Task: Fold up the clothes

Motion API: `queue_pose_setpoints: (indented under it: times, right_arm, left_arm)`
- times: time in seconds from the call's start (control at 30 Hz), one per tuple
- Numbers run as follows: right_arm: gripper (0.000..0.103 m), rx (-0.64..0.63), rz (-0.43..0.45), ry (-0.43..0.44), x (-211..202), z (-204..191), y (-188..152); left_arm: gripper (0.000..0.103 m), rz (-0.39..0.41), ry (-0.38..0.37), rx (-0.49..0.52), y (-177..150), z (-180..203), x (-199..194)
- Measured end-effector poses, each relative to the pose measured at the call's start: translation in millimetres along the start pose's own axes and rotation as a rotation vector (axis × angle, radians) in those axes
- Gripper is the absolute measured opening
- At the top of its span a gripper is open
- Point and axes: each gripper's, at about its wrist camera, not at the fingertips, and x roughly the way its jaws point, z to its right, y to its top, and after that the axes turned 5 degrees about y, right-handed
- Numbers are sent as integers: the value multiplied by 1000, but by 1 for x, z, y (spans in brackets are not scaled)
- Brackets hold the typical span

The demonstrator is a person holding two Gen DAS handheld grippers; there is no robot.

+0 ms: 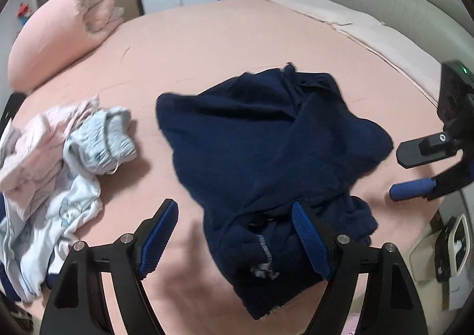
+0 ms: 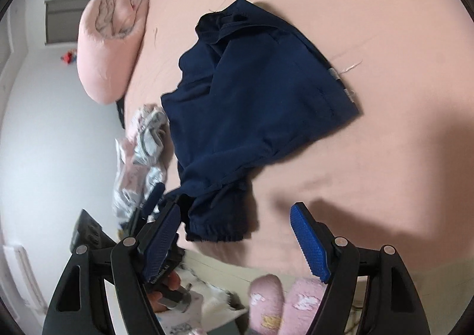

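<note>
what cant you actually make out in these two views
- Navy garment: type unclear, crumpled in both views; near part hidden behind the left gripper finger.
- Pale clothes pile: cut off by the left wrist view's edge.
- Right gripper: partly cut off at that view's right edge.

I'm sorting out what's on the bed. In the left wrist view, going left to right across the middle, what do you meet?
Pile of pale clothes → light blue garment → navy garment → right gripper, its jaws apart, beside the navy garment at the bed's right edge.
</note>
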Motion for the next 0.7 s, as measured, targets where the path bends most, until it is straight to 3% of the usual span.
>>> queue_pose_setpoints:
  times: [0.07,0.23,0.4,0.7]
  right_arm:
    - [77,11,8,23,8,2,4]
    - [76,51,29,66,27,8,12]
    - [74,84,105,102,29,11,14]
    - [16,146,197,68,25,27,10]
  left_arm:
    - [77,-10,-22,-56,-2,-9,0]
    - [57,-39,-68,-176,-9,-28,-1]
    - [50,-44,-79,-177,-12,-27,1]
    - [43,-39,-23,-96,-24,-12,-3]
